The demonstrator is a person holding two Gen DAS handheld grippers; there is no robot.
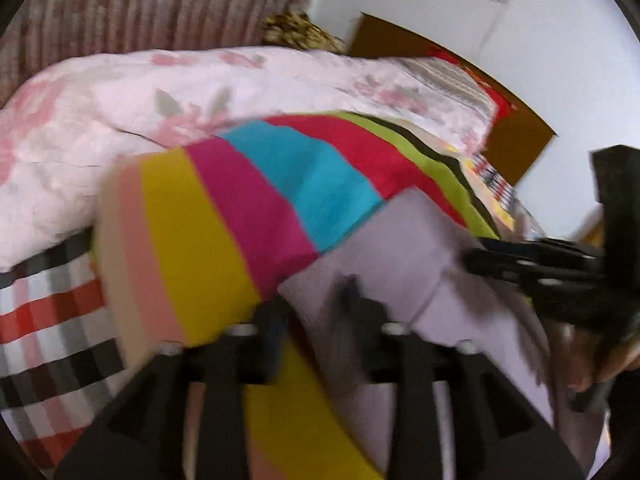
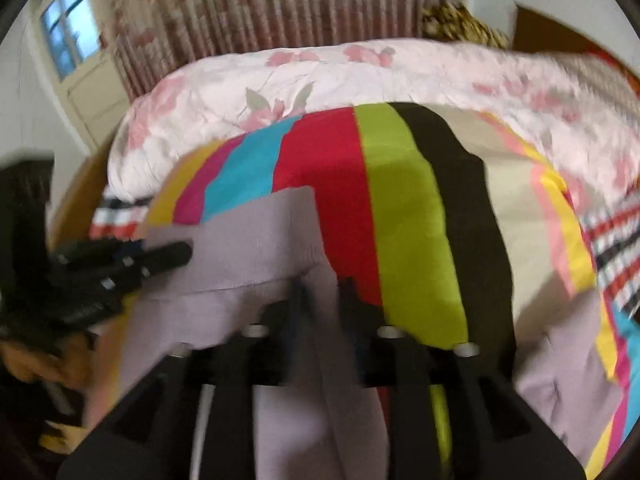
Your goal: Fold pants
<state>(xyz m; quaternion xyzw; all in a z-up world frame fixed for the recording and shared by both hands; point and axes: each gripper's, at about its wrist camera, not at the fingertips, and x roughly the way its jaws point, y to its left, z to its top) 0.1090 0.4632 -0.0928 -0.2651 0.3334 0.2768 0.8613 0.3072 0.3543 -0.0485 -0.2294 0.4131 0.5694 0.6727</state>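
Note:
Lilac pants [image 1: 408, 240] [image 2: 248, 240] lie bunched on a bright striped blanket [image 1: 224, 216] [image 2: 408, 208]. In the left wrist view my left gripper [image 1: 318, 312] stands open over the cloth's left edge, one finger over the blanket, the other over the lilac fabric. My right gripper [image 1: 480, 256] reaches in from the right onto the pants. In the right wrist view my right gripper [image 2: 324, 296] is open with a lilac fold lying loose between its fingers. My left gripper [image 2: 180, 254] comes in from the left. Another lilac part [image 2: 568, 380] lies lower right. Both views are blurred.
A pink floral quilt [image 1: 120, 120] [image 2: 360, 76] is piled behind the blanket, with a checked sheet [image 1: 44, 320] under it. A floral curtain [image 2: 280, 0], a window [image 2: 68, 28] and a brown headboard [image 1: 520, 140] stand behind. A hand [image 2: 36, 364] holds the left gripper.

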